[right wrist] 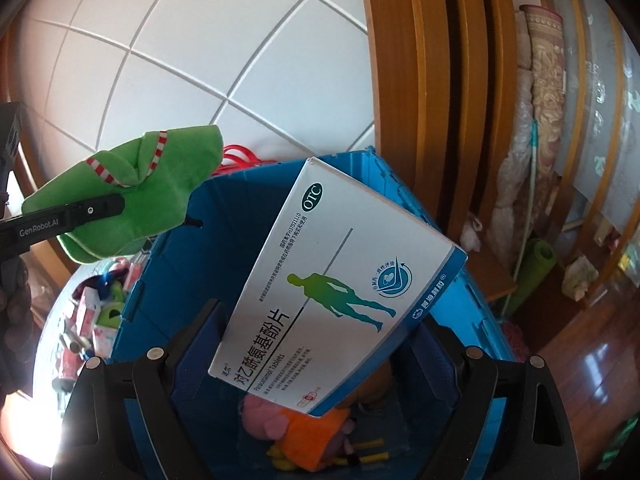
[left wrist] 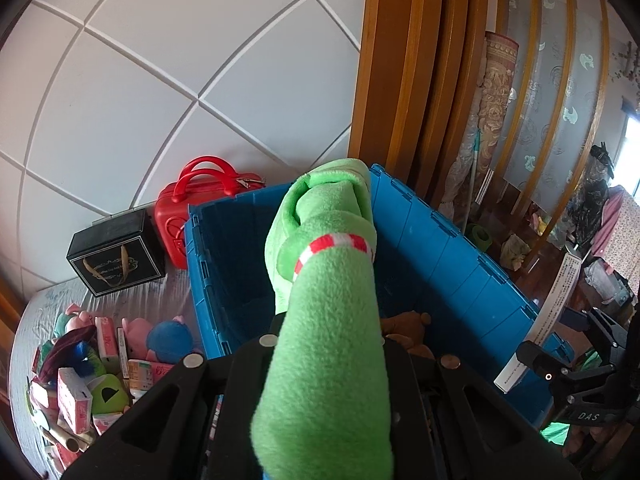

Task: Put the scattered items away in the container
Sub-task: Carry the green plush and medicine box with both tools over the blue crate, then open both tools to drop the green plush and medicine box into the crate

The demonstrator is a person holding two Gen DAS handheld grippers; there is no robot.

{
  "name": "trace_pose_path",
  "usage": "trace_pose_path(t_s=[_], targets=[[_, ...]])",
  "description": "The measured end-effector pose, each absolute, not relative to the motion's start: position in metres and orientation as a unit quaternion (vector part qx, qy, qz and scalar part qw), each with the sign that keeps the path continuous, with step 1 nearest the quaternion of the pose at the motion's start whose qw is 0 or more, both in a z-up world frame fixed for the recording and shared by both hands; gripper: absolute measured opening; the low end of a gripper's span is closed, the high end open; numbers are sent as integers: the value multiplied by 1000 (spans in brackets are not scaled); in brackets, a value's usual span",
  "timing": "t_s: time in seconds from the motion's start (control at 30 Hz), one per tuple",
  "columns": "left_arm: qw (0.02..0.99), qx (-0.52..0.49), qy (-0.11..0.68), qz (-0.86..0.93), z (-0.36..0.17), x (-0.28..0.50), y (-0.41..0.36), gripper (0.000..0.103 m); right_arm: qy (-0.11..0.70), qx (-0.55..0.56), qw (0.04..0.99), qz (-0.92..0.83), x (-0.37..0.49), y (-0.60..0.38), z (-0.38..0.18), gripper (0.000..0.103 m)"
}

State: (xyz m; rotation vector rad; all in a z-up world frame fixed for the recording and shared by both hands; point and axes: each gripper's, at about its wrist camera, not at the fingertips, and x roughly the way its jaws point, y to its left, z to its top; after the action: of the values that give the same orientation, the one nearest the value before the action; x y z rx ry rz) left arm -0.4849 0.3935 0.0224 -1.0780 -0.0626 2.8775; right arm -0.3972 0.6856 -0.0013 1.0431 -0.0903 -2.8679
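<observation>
Over on the left, the scattered pile (left wrist: 80, 376) lay on the grey surface: pink cartons, a blue plush ball (left wrist: 170, 342) and a pink plush beside it. Behind them a black gift box (left wrist: 116, 258) stood next to a red case (left wrist: 188, 216) against the white tiled wall (left wrist: 160, 80).

Moving across, the blue container (left wrist: 440, 248) sat open, just right of the pile, with a brown plush (left wrist: 408, 328) down on its floor. The left gripper (left wrist: 320, 344) was clenched tight on a green plush toy (left wrist: 332, 320), the one with the red-and-white striped band. The toy hung over the container's left side, its soft body draped across the fingers and hiding most of them. From the right wrist view the same green toy (right wrist: 124, 192) showed pinched in the left gripper's black finger (right wrist: 88, 212), up above the container's left rim (right wrist: 168, 240).

Further right, the right gripper (right wrist: 320, 344) held a white and blue medicine box (right wrist: 332, 284), marked OTC and Paracetamol Tablets, its fingers (right wrist: 200, 344) spread wide and pressing on either long edge. The box sat tilted above the container's middle. Beneath it on the container floor lay a pink plush (right wrist: 264, 416) and an orange piece (right wrist: 312, 436).

At far right stood the wooden door frame (right wrist: 432, 120) and a rolled carpet (right wrist: 544, 100).
</observation>
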Motion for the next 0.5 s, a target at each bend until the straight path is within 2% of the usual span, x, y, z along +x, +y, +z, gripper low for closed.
trace_pose_path(t_s=[0.1, 0.13, 0.17, 0.2, 0.23, 0.27, 0.5], targets=[[37, -351, -26, 935, 23, -497, 396, 11, -28, 340, 45, -939, -404, 687, -1, 90], [41, -355, -29, 934, 22, -502, 396, 14, -28, 339, 43, -940, -407, 688, -2, 91], [44, -361, -33, 931, 20, -507, 397, 33, -25, 338, 39, -940, -410, 689, -2, 96], [43, -365, -39, 929, 19, -511, 396, 68, -19, 338, 33, -940, -413, 689, -3, 103], [42, -364, -46, 929, 17, -511, 394, 84, -14, 342, 29, -939, -416, 688, -5, 103], [40, -360, -52, 931, 17, -510, 391, 93, -11, 345, 28, -938, -418, 688, -6, 103], [16, -371, -56, 927, 6, -508, 377, 93, -22, 361, 32, -932, -422, 691, -16, 103]])
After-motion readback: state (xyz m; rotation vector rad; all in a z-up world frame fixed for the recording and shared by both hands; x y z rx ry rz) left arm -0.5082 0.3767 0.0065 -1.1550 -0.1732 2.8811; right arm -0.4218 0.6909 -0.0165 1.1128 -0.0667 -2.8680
